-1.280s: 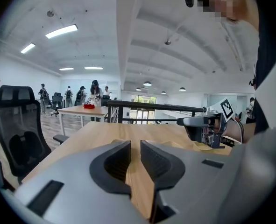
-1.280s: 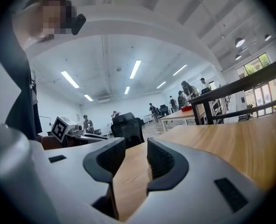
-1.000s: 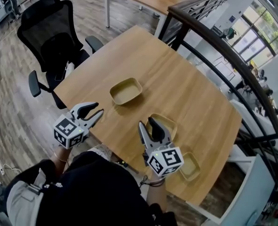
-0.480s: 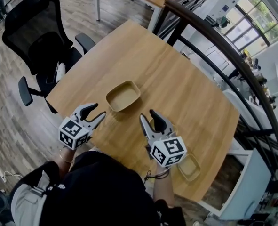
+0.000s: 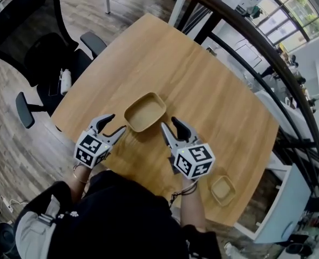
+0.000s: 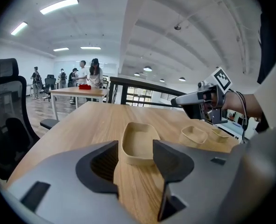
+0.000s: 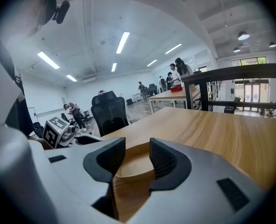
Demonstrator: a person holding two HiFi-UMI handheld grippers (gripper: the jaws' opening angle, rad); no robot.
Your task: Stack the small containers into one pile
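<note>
Three tan containers sit on the wooden table (image 5: pixel 202 90). The largest container (image 5: pixel 144 111) (image 6: pixel 139 143) lies between and just ahead of both grippers. A medium container (image 6: pixel 194 135) sits under my right gripper and is hidden in the head view. The smallest container (image 5: pixel 222 189) (image 6: pixel 218 133) rests near the table's near right edge. My left gripper (image 5: pixel 115 123) (image 6: pixel 135 149) has just been opening its jaws and stands open, with nothing between them. My right gripper (image 5: pixel 170 124) (image 7: pixel 138 152) hovers open. A tan container shows through its gap, untouched by the pads.
A black office chair (image 5: pixel 24 36) stands off the table's left side. A dark metal railing (image 5: pixel 267 53) runs along the right. Far behind, people stand by another table (image 6: pixel 77 91).
Both grippers moved forward over the table toward the largest container. The left jaws spread wider. The right gripper now covers the medium container in the head view.
</note>
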